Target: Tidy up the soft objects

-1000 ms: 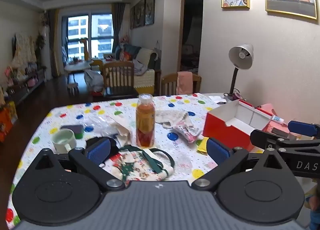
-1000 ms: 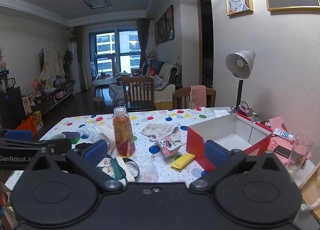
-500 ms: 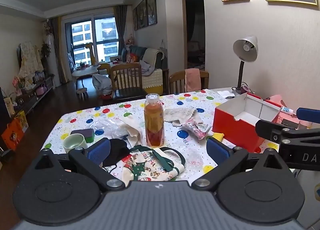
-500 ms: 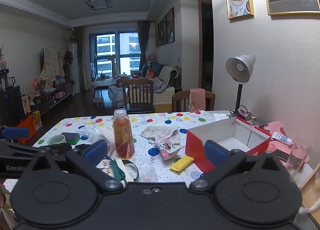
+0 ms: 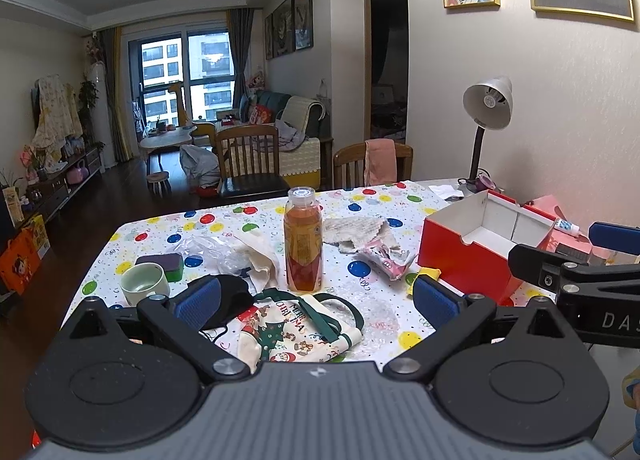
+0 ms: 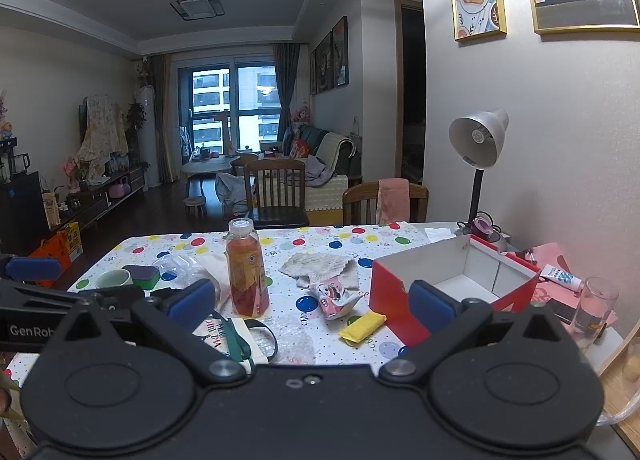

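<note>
Both grippers, left gripper (image 5: 316, 302) and right gripper (image 6: 310, 302), are hovering wide apart, holding nothing, above the desk (image 5: 360, 199) near a Christmas-print bag (image 5: 296, 334).

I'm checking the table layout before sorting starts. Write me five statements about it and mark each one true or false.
1. The bottle stands upright with its cap on. True.
2. The red box is closed with a lid. False: it is open on top and shows a white inside.
3. The left gripper is shut on the Christmas bag. False: its jaws are wide apart and hold nothing.
4. A yellow packet lies on the tablecloth beside the red box. True.
5. The right gripper is open and empty. True.
</note>
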Demonstrator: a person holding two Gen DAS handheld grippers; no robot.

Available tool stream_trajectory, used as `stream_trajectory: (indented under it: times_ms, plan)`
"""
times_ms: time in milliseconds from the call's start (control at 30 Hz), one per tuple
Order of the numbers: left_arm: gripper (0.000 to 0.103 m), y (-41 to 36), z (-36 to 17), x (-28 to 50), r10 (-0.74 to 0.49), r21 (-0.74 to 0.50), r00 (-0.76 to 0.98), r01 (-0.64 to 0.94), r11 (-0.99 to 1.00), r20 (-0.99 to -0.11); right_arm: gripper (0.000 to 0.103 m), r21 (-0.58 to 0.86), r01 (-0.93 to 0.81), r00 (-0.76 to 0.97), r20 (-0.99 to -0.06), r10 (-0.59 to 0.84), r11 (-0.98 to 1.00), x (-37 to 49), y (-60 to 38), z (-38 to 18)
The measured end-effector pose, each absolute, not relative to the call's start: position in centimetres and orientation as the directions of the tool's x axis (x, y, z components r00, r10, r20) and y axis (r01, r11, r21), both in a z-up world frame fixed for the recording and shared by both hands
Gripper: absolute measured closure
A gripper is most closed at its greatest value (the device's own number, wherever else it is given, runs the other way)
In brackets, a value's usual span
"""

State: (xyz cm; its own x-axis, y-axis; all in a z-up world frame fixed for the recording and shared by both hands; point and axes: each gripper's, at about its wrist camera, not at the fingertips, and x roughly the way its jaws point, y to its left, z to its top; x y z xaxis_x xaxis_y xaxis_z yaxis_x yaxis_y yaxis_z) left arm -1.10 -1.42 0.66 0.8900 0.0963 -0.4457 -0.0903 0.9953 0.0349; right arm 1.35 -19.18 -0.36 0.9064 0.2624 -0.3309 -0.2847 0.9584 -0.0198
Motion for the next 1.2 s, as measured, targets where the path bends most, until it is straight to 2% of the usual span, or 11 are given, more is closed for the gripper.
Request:
stream_trajectory:
  times_ms: [1200]
  plan:
    - [0.000,-0.3,0.0,-0.9,0.094,-0.001,0.882,-0.106,0.994,-0.461,0.000,-0.024,-0.296,0.900,-0.342,0.271,0.955,1.2,-18.1,-0.6]
